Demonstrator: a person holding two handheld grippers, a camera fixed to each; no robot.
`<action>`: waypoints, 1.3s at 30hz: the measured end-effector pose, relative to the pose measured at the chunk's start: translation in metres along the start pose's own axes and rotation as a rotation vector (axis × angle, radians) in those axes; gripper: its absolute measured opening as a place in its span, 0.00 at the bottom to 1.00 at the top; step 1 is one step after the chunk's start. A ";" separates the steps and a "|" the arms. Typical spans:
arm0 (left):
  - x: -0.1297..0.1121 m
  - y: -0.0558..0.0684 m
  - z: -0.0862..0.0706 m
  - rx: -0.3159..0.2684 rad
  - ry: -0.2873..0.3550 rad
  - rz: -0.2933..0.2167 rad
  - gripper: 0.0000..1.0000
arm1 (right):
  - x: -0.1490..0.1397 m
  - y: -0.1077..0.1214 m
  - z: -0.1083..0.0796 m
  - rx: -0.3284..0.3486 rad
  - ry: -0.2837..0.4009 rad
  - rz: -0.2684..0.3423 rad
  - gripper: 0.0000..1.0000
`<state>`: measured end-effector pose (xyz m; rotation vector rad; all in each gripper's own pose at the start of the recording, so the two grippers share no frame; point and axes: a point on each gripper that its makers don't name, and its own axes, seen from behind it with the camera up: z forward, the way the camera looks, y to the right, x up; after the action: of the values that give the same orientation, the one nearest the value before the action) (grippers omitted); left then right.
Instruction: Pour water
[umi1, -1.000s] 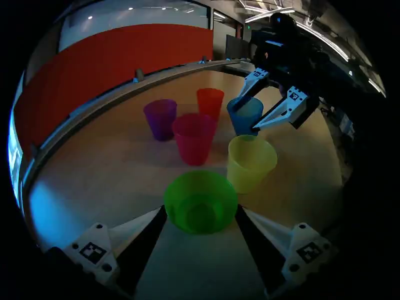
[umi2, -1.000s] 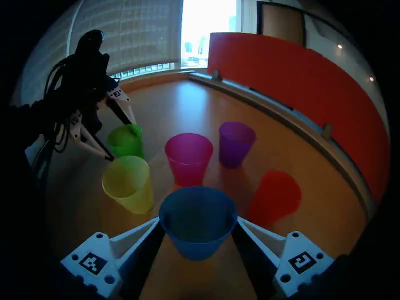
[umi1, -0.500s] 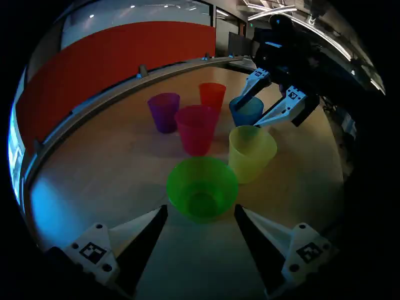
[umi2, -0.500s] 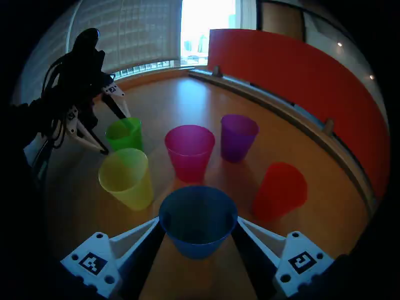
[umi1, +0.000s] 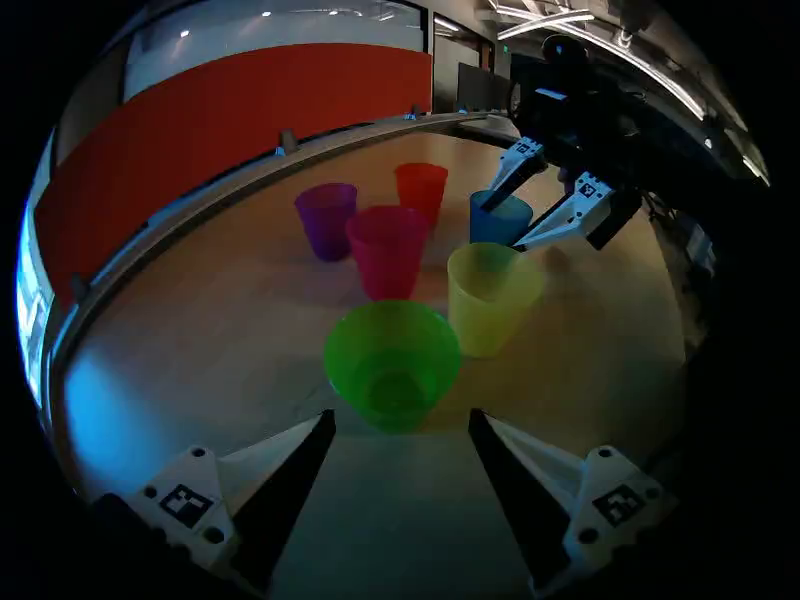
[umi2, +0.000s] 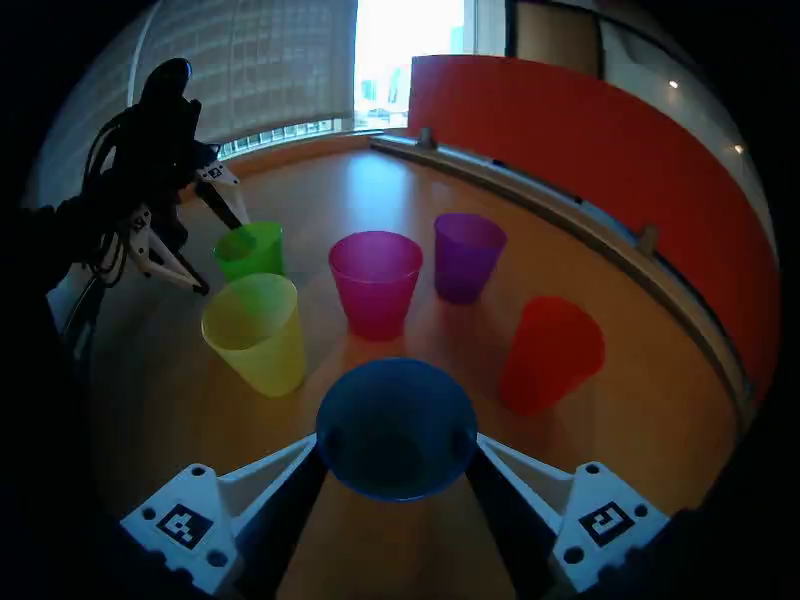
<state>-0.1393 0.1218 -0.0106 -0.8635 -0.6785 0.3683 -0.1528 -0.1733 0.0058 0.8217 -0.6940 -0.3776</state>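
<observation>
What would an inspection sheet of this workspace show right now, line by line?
Surface: wooden tabletop, with a raised rail along one edge.
Job's things: six cups standing apart: green cup, yellow cup, pink cup, purple cup, orange cup, blue cup; water not discernible.
Clutter: nothing seen.
Grippers: left gripper open, green cup just ahead of its tips; right gripper flanks the blue cup, pressing cannot be told.
Cables: dark cables looped behind the left gripper.
Surroundings: red wall panel, bright window.
</observation>
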 end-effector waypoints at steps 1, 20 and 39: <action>0.000 0.000 0.000 0.002 -0.001 0.000 1.00 | -0.001 -0.001 -0.001 0.001 -0.001 0.000 0.96; -0.005 -0.006 -0.034 0.096 0.057 -0.067 1.00 | -0.026 -0.002 -0.043 -0.082 0.026 0.055 1.00; 0.015 -0.022 -0.088 0.341 0.255 -0.116 1.00 | -0.029 0.015 -0.119 -0.257 0.180 0.182 0.99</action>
<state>-0.0684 0.0664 -0.0279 -0.5321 -0.4108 0.2542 -0.0904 -0.0836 -0.0520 0.5358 -0.5339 -0.2191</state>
